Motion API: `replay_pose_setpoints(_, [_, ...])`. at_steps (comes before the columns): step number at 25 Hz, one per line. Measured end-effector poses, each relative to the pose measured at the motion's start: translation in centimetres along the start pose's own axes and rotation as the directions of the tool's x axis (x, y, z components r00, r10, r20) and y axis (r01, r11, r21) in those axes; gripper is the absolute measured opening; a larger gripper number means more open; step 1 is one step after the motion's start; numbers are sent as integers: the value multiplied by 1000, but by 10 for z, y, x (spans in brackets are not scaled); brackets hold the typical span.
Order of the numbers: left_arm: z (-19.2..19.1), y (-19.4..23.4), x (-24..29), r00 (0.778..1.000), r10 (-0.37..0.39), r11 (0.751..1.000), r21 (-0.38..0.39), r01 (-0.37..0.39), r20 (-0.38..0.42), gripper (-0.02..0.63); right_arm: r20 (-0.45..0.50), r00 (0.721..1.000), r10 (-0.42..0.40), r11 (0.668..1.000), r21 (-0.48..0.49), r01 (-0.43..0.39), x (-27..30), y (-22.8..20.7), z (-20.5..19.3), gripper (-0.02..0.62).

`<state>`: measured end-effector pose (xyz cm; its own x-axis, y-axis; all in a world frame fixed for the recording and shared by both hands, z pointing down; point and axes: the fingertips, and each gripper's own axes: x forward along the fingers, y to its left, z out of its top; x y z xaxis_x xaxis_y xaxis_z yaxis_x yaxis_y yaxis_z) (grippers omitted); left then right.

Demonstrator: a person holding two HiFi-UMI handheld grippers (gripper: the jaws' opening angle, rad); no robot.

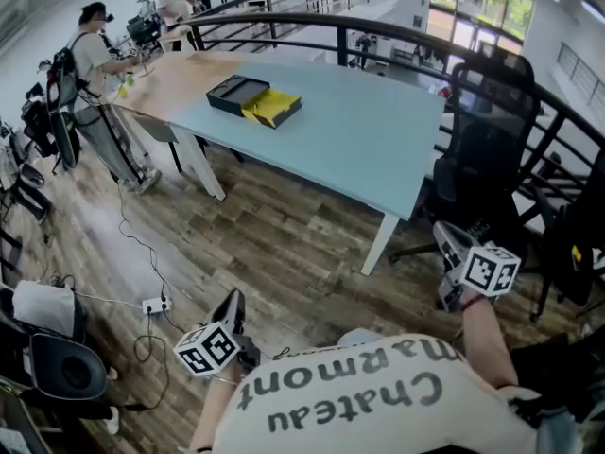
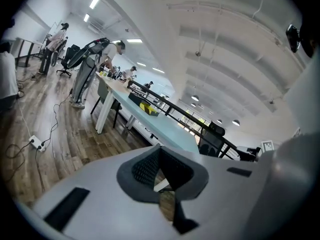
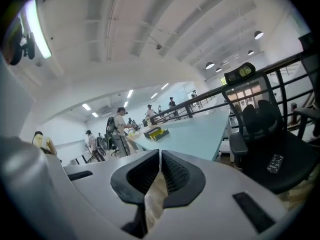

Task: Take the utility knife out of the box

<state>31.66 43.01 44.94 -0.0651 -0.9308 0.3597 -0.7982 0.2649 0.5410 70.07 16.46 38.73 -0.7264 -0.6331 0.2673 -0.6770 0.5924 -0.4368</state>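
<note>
A black box [image 1: 253, 100] with a yellow part lies open on the far side of the light blue table [image 1: 359, 140]. No utility knife can be made out at this distance. Both grippers are far from it, low in front of my body above the wooden floor. My left gripper [image 1: 233, 303] is shut and holds nothing, its jaws meeting at the tips [image 2: 160, 149]. The right gripper [image 1: 444, 235] is also shut and empty [image 3: 160, 154]. The box appears small and distant in the left gripper view [image 2: 148, 107] and in the right gripper view [image 3: 156, 132].
A black office chair [image 1: 487, 130] stands at the table's right end, close to my right gripper [image 3: 260, 134]. A dark railing [image 1: 378, 31] curves behind the table. People [image 1: 95, 74] work at the far left end. A power strip [image 1: 154, 305] and cables lie on the floor.
</note>
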Motion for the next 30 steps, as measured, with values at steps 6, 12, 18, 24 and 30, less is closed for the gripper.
replay_pose_setpoints(6, [-6, 31, -1, 999, 32, 997, -77, -32, -6, 3, -80, 995, -54, 996, -76, 48, 26, 10, 3, 41])
replay_pose_setpoints(12, [19, 43, 16, 999, 40, 994, -102, -36, 34, 3, -109, 994, -17, 993, -116, 5, 77, 32, 22, 41])
replay_pose_setpoints(18, [53, 66, 45, 995, 82, 992, -100, -76, 56, 3, -117, 992, 46, 997, -56, -53, 160, 34, 27, 40])
replay_pose_setpoints(24, [103, 89, 87, 989, 128, 989, -81, -122, 73, 2, -119, 988, 98, 994, -39, -103, 244, 41, 51, 40])
replay_pose_setpoints(30, [139, 98, 142, 988, 118, 991, -69, -112, 95, 3, -80, 986, 145, 989, 36, -142, 312, 32, 71, 40])
